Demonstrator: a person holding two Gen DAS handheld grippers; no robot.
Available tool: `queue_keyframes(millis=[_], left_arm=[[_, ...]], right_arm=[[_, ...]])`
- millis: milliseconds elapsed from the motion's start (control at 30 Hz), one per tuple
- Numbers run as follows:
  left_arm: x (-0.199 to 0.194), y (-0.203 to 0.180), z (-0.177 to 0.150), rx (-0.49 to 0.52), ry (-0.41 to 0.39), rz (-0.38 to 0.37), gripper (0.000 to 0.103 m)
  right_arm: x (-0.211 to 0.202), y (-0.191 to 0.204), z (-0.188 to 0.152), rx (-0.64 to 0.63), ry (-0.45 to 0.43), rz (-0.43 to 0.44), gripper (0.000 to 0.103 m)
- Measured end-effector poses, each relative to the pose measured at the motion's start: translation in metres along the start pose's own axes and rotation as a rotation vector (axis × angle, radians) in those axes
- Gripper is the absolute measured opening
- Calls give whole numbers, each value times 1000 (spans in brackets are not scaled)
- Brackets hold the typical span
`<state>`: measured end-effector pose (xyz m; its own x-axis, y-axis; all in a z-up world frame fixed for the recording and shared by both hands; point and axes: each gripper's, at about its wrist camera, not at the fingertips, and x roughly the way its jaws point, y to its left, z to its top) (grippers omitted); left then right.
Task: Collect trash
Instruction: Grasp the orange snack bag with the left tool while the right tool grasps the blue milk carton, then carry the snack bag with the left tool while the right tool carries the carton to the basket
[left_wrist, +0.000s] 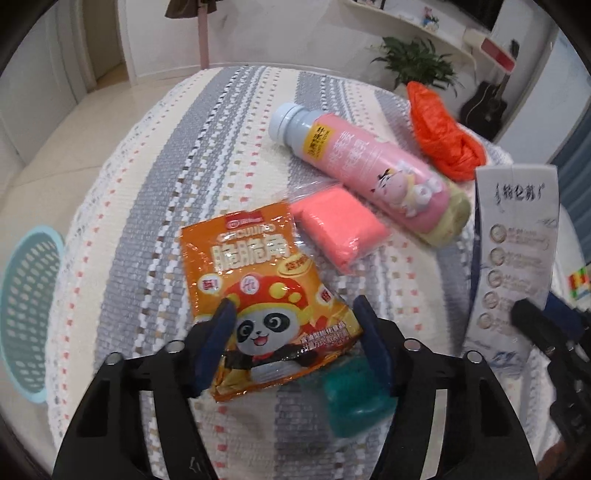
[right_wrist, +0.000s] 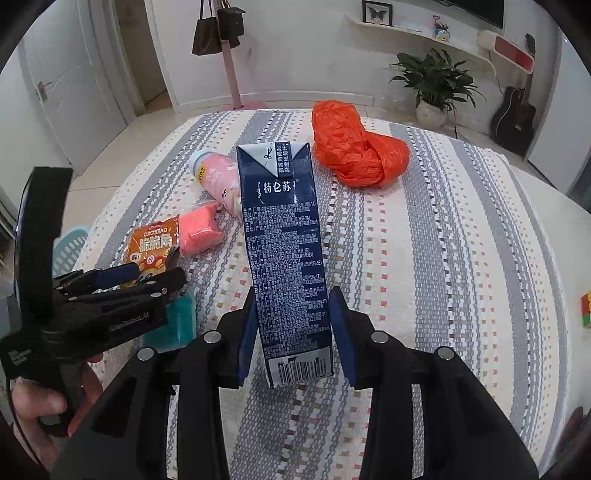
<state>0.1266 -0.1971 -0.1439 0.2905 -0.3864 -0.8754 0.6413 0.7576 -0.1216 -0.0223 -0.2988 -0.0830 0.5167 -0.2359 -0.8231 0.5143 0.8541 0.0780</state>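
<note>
An orange snack bag (left_wrist: 266, 273) with a panda print lies on the striped cloth. My left gripper (left_wrist: 293, 325) straddles the bag's lower end, and both blue pads touch its edges. In the right wrist view, my right gripper (right_wrist: 293, 325) is shut on a dark blue milk carton (right_wrist: 284, 251), which tilts away from the camera. The same carton (left_wrist: 517, 240) shows at the right of the left wrist view. A pink bottle (left_wrist: 369, 166) lies on its side. Beside it are a pink block in clear wrap (left_wrist: 340, 229), a crumpled orange plastic bag (right_wrist: 354, 147) and a teal block (left_wrist: 354, 398).
A teal slotted basket (left_wrist: 29, 314) stands on the floor left of the table. A colourful cube (right_wrist: 585, 310) sits near the table's right edge. A hand (right_wrist: 37, 406) holds the left gripper's handle. A potted plant (right_wrist: 436, 85) and a guitar (right_wrist: 515, 114) stand beyond the table.
</note>
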Motion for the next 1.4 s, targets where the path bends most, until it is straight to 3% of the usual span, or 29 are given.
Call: queue_keyframes(millis=[33,100,233,300,500,567,800,1033,1200,1400], left_arm=[[-2,2,-1,-3,1,-7,55],[-5,7,-3,-12,10,-40,33],[-12,13,-6,-19,5,-103,27],[-20,14,-9,5,-16,-111,12],[-45,31,-13,-9,-84,-158,6],[-55,38,-13,-22,-110,-179,6],[-91,68,-17,-78,-188,-364,5],[-108,87,-18,-103,-221,-415,5],[-121,101,-22,-119,-254,-454,5],[-138,117,-23,-145,-311,-467,5]], right_arm=[[0,0,0,3,1,5,36],[3,-1,1,10,11,26,37],[5,-1,2,21,19,50,39],[6,-2,2,29,21,64,41],[9,1,6,36,20,73,47],[13,4,9,34,27,70,54],[24,17,7,0,40,4,54],[20,32,7,-40,7,-37,35],[-3,49,10,-80,-76,-45,35],[-26,69,15,-101,-132,4,35]])
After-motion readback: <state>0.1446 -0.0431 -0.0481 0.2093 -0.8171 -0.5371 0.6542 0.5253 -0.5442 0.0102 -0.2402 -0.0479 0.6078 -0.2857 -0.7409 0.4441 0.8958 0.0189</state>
